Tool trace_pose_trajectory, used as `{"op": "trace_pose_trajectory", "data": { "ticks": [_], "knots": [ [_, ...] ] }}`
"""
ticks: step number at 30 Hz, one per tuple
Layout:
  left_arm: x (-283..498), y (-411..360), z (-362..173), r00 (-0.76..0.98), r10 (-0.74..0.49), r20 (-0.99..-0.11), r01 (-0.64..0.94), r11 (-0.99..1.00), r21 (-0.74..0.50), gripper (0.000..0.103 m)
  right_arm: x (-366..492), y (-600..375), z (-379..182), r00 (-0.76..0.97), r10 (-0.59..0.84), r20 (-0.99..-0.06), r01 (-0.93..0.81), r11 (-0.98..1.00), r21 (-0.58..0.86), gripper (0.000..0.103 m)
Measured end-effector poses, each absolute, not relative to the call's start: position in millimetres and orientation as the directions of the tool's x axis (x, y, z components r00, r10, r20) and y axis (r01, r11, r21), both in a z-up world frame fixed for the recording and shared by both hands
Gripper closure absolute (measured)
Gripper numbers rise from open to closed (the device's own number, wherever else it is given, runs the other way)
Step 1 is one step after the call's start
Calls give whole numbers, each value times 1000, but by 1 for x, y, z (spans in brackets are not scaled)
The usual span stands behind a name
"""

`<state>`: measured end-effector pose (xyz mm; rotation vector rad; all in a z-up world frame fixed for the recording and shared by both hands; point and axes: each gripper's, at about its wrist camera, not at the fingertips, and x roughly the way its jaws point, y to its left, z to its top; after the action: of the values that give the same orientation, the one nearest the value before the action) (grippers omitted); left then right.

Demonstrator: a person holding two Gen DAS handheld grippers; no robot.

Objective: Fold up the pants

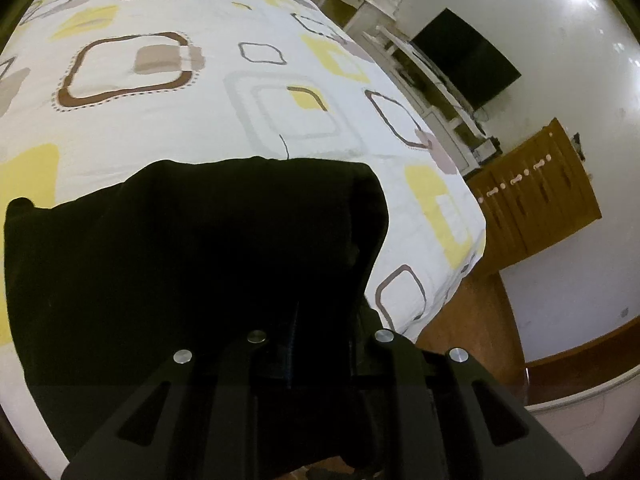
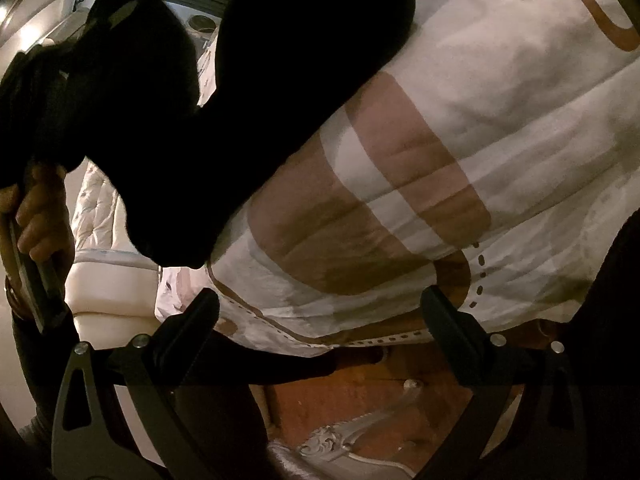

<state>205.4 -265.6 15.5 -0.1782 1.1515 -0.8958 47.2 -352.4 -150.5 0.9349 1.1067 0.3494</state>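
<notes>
The black pants hang bunched over my left gripper and spread across the near part of the bed. That gripper is shut on the pants, and the cloth hides its fingertips. In the right wrist view the same pants hang dark above the patterned sheet. A person's hand grips the other tool's handle at the left there. My right gripper stands open just over the bed's edge, with nothing between its fingers.
The bed's right edge drops to a wooden floor. Beyond it are a dark TV on the white wall, a white desk and a brown wooden cabinet. A carved white furniture piece lies below the right gripper.
</notes>
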Motion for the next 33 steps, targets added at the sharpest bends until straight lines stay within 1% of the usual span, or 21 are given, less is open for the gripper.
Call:
{"op": "trace_pose_trajectory", "data": {
  "ticks": [5,12,14,15,17,18,20,21,23,27,30,33],
  "knots": [
    [204,-295,7,96,-658,-747,531,669,-520,86,47,-355,-152,451,671,-588,195,569,799,2],
    [208,-313,-17,98,-586,-804,496,729,-471,84,47,-359,-152,462,677,-573,193,554,810,2],
    [208,-315,-19,106,-577,-810,495,737,-460,75,47,-360,-150,468,676,-570,191,553,811,2],
    [207,-317,-18,109,-578,-809,496,737,-460,72,47,-362,-149,469,676,-568,188,552,812,2],
    [206,-318,-14,125,-585,-801,495,736,-461,59,48,-364,-147,473,676,-565,183,552,813,2],
    [205,-320,-10,135,-589,-797,499,735,-459,56,48,-366,-146,474,675,-566,183,553,813,2],
    [202,-322,-1,157,-604,-781,517,724,-456,46,47,-368,-143,481,671,-564,184,552,813,2],
    [199,-322,8,176,-614,-769,536,715,-449,44,46,-370,-140,491,668,-559,179,551,815,2],
    [193,-319,22,221,-623,-751,569,707,-419,32,43,-373,-133,513,659,-550,163,554,816,2],
    [187,-289,39,344,-599,-723,598,733,-323,31,35,-388,-108,559,627,-542,116,588,800,2],
    [193,-249,34,399,-579,-711,563,767,-308,29,34,-410,-85,597,590,-544,97,620,779,2],
    [207,-205,17,430,-529,-732,474,822,-315,28,45,-436,-60,650,562,-512,80,620,781,2]
  ]
}}
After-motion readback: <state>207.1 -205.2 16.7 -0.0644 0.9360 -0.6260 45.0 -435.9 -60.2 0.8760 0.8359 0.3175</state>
